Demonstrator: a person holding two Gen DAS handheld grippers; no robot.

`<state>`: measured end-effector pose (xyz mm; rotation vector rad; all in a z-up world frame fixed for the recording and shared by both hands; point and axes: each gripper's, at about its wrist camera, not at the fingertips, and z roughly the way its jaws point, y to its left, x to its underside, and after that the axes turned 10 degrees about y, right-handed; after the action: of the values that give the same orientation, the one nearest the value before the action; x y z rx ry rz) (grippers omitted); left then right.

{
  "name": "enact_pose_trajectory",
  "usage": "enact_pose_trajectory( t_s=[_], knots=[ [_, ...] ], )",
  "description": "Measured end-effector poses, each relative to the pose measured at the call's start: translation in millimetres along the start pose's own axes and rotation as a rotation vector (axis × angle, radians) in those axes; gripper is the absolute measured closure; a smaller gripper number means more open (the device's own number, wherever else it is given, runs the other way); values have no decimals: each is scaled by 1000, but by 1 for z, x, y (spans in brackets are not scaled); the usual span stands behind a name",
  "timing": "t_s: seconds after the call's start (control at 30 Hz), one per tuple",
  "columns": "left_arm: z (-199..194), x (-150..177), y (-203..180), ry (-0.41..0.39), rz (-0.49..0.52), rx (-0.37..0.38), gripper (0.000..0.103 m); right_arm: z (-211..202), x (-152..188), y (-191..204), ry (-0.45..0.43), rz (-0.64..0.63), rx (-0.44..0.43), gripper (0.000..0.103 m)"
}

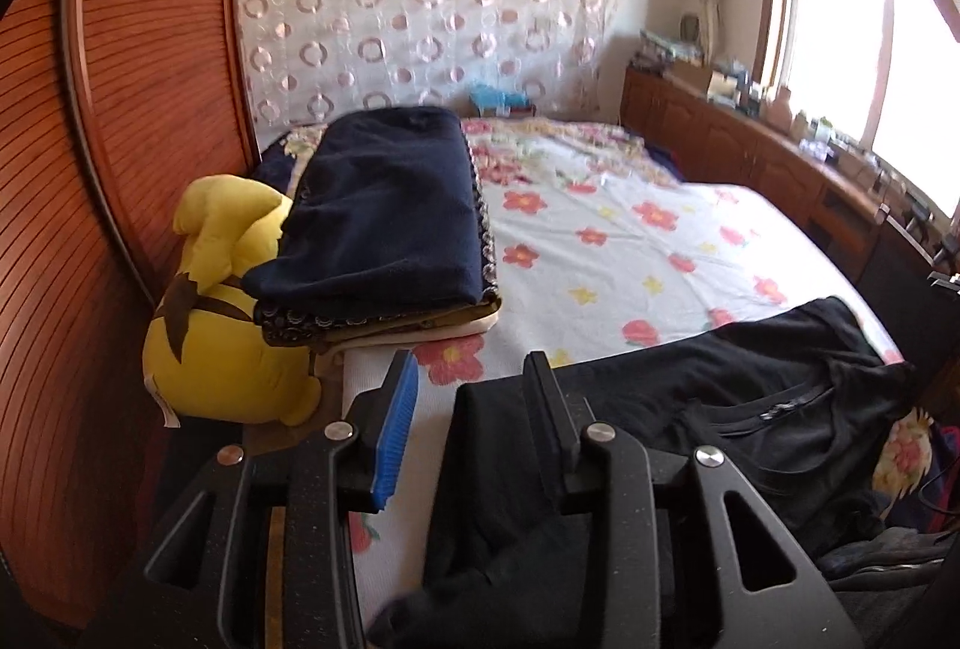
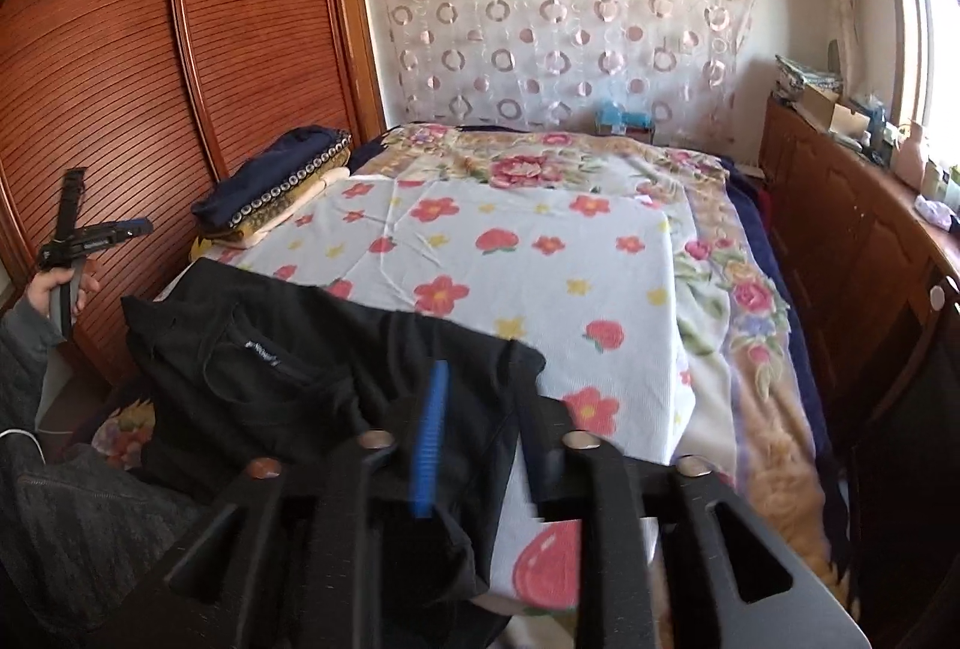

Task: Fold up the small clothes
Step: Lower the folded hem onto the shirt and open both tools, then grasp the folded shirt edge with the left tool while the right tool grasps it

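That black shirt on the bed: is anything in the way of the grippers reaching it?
Nothing visible is. The black shirt lies uncovered at the bed's near edge, right beneath both open hand-held grippers, left and right. The folded pile sits well beyond it.

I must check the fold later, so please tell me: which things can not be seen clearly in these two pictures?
- Black shirt: its near hem is hidden behind the gripper bodies in both views.
- Shirt label: too small to read, right view.
- Yellow plush: partly covered by the folded pile, left view.
- Shelf items under the window: blurred and overexposed.
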<state>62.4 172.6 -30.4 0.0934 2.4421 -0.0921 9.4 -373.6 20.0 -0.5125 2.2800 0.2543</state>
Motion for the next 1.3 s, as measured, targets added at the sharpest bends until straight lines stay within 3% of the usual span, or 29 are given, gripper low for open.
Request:
enact_pose_trajectory(
  t_s=[0.13, 0.37, 0.43, 0.67, 0.73, 0.8, 0.93, 1.03, 1.23, 1.27, 1.3],
  knots=[
    [28, -9, 6, 62, 7, -3, 66, 31, -3, -8, 11, 8, 17, 60],
    [72, -16, 6, 196, 43, -3, 66, 117, -19, -25, 74, 39, 43, 59],
    [80, -15, 7, 218, 44, -2, 66, 132, -23, -26, 108, 59, 74, 59],
    [100, -9, 9, 270, 20, 11, 66, 165, -31, -13, 168, 57, 35, 57],
    [108, -9, 10, 303, 11, 13, 66, 178, -31, -17, 204, 65, 60, 55],
    [112, -8, 11, 319, -5, 26, 66, 183, -32, -22, 227, 85, 88, 49],
    [112, -7, 12, 316, -22, 42, 66, 184, -35, -24, 226, 103, 60, 48],
    [111, -7, 11, 315, -26, 44, 66, 185, -34, -21, 218, 96, -16, 48],
    [109, -6, 2, 324, -6, 42, 66, 190, -33, -14, 236, 48, -9, 48],
    [108, -6, 0, 324, 0, 37, 66, 190, -33, -12, 238, 37, -9, 50],
    [108, -5, -1, 322, 9, 35, 66, 191, -32, -10, 238, 24, -12, 60]
  ],
)
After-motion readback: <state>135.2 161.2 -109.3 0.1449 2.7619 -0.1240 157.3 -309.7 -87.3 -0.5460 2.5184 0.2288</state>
